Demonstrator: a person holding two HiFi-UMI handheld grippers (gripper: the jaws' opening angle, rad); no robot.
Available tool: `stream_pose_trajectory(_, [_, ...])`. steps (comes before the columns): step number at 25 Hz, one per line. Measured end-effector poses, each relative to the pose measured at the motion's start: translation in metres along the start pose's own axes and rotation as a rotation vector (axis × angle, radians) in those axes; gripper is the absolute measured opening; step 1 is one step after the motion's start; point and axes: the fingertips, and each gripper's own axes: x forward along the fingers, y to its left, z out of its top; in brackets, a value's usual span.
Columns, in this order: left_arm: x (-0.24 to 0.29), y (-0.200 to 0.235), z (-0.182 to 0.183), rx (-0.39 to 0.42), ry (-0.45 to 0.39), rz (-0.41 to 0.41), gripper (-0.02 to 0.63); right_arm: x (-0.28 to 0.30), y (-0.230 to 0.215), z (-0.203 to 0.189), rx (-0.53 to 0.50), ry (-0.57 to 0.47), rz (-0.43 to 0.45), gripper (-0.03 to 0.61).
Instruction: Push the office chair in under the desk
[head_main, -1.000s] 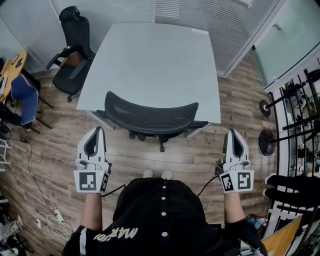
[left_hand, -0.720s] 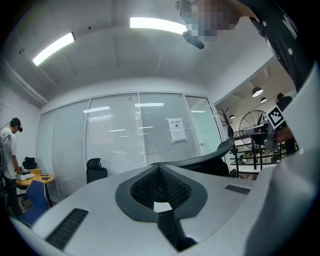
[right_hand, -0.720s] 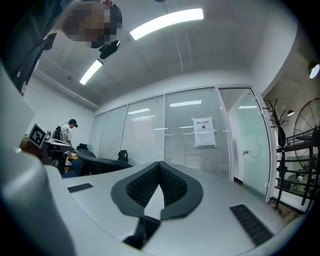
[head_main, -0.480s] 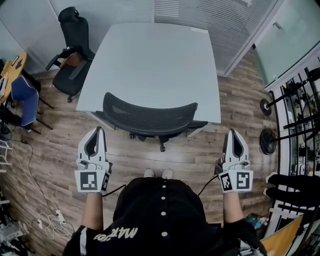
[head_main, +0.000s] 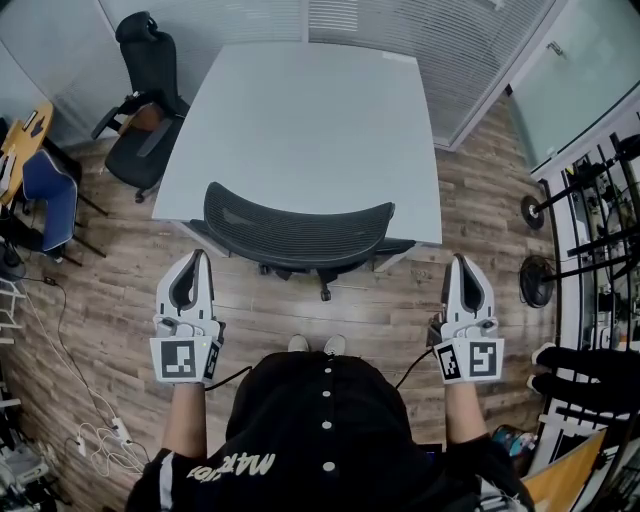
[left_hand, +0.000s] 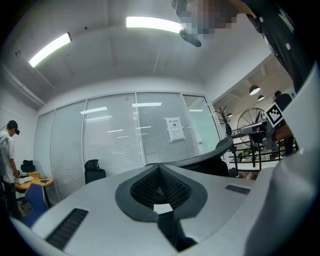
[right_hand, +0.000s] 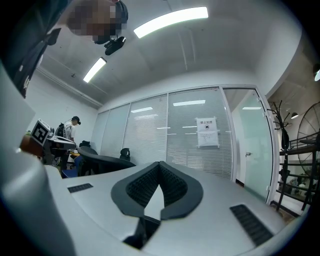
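In the head view a black mesh office chair (head_main: 295, 235) stands at the near edge of the white desk (head_main: 310, 130), its seat tucked under the top and its curved backrest showing. My left gripper (head_main: 197, 257) is shut and empty, held to the left of the chair, clear of it. On the other side my right gripper (head_main: 460, 260) is shut and empty too, apart from the chair. The backrest (left_hand: 220, 150) shows at the right in the left gripper view, and as a dark curve (right_hand: 102, 161) at the left in the right gripper view.
A second black chair (head_main: 145, 95) stands at the desk's far left corner, with a blue chair (head_main: 50, 195) and a wooden table (head_main: 25, 135) further left. Cables (head_main: 95, 430) lie on the wooden floor. Black racks (head_main: 590, 230) and a fan stand at the right. Glass walls with blinds (head_main: 440, 50) lie behind the desk.
The chair's backrest has shifted slightly left and toward the desk in the view. Both grippers have stayed almost still.
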Motion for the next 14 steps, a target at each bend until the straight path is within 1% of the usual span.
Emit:
stream_pose_trajectory(3, [-0.0007,-0.0018,-0.0008,-0.003,0.004,0.0,0.017,-0.0003,-0.0002,-0.0008,-0.002,-0.001,0.001,0.028])
stream_pose_trajectory(8, [-0.0002,-0.0024,0.0016,0.034,-0.016,-0.011,0.017,-0.0008,0.0019,0.0006,-0.02,0.001,0.005,0.028])
stream_pose_trajectory(14, [0.0006,-0.0038,0.0025,0.021,-0.007,-0.001,0.017,0.0005,0.0026,0.0001,-0.041,0.003,0.014,0.028])
